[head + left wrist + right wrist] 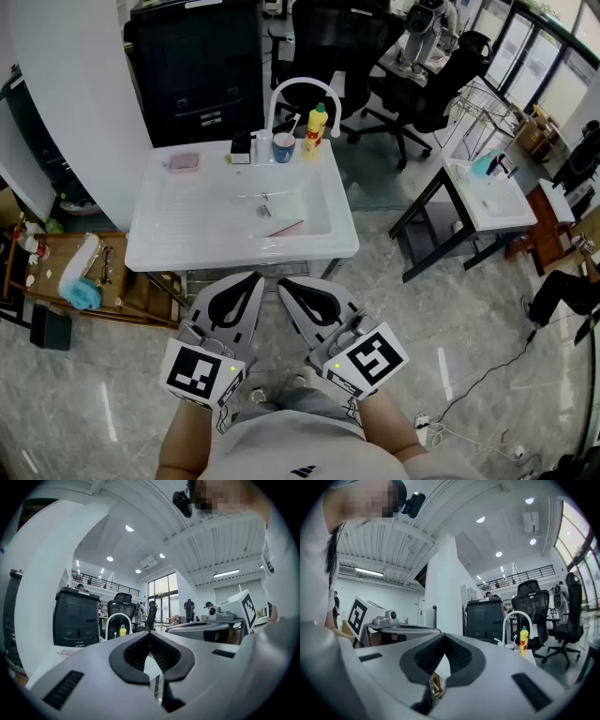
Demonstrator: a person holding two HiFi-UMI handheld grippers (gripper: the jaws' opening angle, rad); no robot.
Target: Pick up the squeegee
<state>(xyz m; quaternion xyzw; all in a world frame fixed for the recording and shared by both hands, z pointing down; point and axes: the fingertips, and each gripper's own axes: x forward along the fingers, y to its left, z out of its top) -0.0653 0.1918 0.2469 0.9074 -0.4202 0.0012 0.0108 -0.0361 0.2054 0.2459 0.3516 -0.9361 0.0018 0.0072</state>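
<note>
Bright, evenly lit; fisheye edges seemingly soft.

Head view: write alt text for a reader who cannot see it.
The left gripper and right gripper, both shut and empty, are held side by side in front of a white sink. A slim reddish tool lies in its basin; a yellow bottle and cup stand by the tap.

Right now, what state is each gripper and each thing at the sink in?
left gripper: shut, empty.
right gripper: shut, empty.
squeegee: lying in the sink basin, untouched.
faucet: no stream visible.
yellow bottle: upright on the sink's back edge.
cup: upright beside the bottle.
</note>
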